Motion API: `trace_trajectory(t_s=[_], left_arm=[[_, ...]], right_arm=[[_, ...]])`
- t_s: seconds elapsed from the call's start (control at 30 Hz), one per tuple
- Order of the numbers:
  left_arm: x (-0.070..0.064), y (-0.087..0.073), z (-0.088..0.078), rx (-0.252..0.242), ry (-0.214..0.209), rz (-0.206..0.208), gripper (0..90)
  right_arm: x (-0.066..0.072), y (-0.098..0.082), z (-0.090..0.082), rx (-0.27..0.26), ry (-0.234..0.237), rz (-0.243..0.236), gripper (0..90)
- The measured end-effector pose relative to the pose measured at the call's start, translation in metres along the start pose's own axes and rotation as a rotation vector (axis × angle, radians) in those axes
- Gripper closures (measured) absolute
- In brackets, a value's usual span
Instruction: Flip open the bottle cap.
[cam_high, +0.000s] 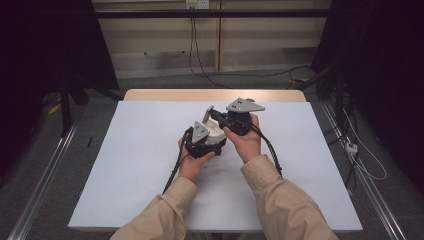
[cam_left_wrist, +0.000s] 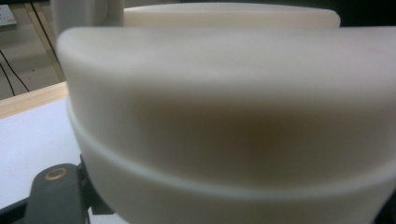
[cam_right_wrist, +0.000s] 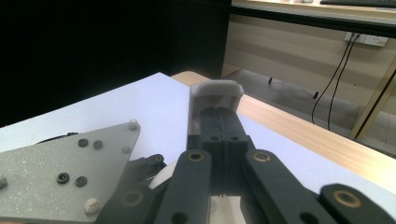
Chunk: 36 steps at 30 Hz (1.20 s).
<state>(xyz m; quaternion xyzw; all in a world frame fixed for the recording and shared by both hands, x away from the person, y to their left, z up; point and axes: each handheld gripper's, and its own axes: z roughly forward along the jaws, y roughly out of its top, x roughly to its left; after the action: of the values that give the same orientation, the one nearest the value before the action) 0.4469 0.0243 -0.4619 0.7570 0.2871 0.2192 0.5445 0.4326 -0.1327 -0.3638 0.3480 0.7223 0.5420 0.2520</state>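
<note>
Keep the left tool (cam_high: 214, 134) clamped on the cream box (cam_high: 216, 133) while the right tool (cam_high: 212, 111), jaws pinching its grey tab (cam_right_wrist: 215, 88), pulls gently away.

Over the white table (cam_high: 140, 165) two hands meet; the left gripper (cam_high: 212, 134) grips a cream-white block (cam_high: 216, 134) (partly hidden); the right gripper (cam_high: 212, 114) sits just behind it, jaws pointing left.

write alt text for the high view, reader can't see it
A person's two hands hold the left gripper and right gripper close together over the middle of a white table, with a white object between them. Tan sleeves come in from the bottom edge; cables run across the floor behind.
</note>
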Motion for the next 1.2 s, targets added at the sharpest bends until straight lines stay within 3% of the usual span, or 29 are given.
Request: trace_trajectory(t_s=[1.2], left_arm=[[0.0,0.0,0.0,0.006,0.0,0.0,18.6]], right_arm=[[0.001,0.0,0.017,0.007,0.006,-0.013,90.0]])
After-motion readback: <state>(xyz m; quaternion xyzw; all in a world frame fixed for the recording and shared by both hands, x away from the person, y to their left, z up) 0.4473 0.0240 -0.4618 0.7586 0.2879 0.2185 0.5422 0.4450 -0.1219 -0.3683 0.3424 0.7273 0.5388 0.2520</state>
